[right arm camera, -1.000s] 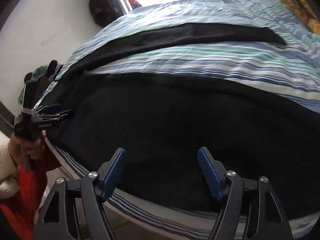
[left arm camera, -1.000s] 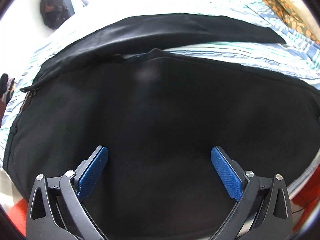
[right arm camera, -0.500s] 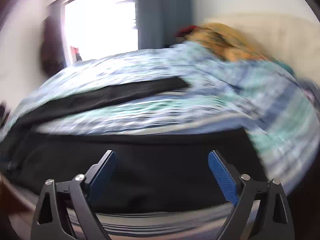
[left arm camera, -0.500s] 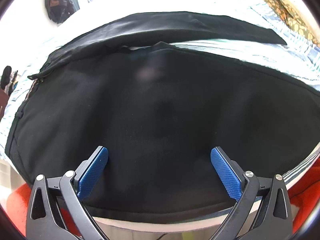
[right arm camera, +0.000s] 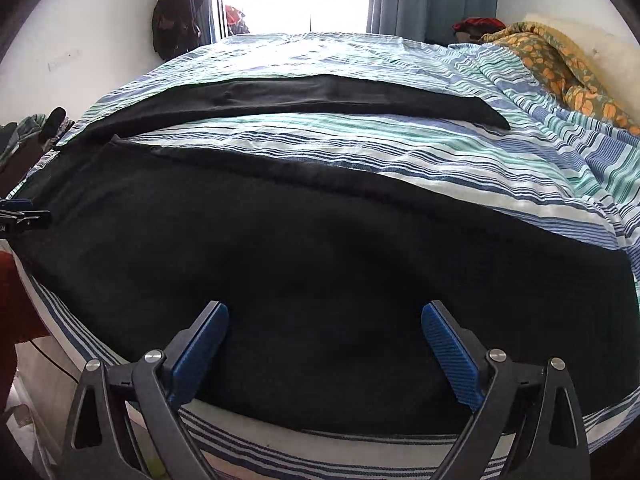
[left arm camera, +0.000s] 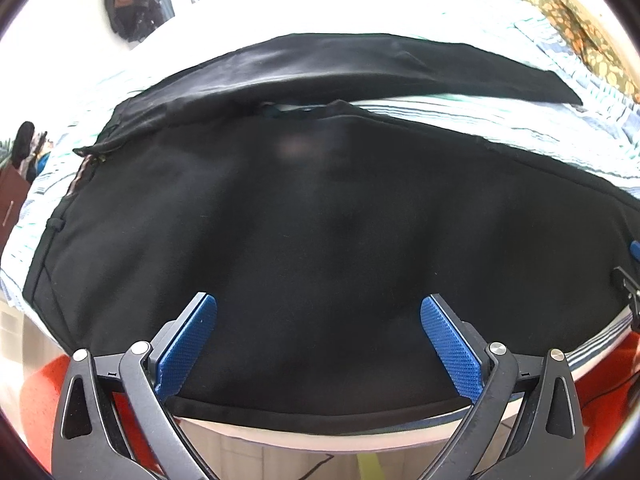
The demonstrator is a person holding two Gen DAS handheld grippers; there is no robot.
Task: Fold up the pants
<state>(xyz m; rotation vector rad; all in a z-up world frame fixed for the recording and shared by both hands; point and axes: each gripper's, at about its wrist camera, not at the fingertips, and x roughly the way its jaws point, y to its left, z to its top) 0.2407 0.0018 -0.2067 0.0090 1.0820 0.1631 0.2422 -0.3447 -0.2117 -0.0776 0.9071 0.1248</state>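
The black pants lay spread on the striped bed, and as far as the pictures showed, no fold had been made: the 2 legs ran apart in a V, the far leg stretched across the upper middle of the frame, the near leg filling the lower half right down to the bed's edge. So all of the folding looked to be ahead, starting, I'd judge, with bringing 1 leg over the other. In the left wrist view the waistband sat at the left of the frame, with the left gripper hovering over the near leg at the bottom centre, jaws wide apart, gripping nothing. The right gripper hung likewise over the dark cloth at bottom centre, jaws spread wide, nothing between the blue pads.
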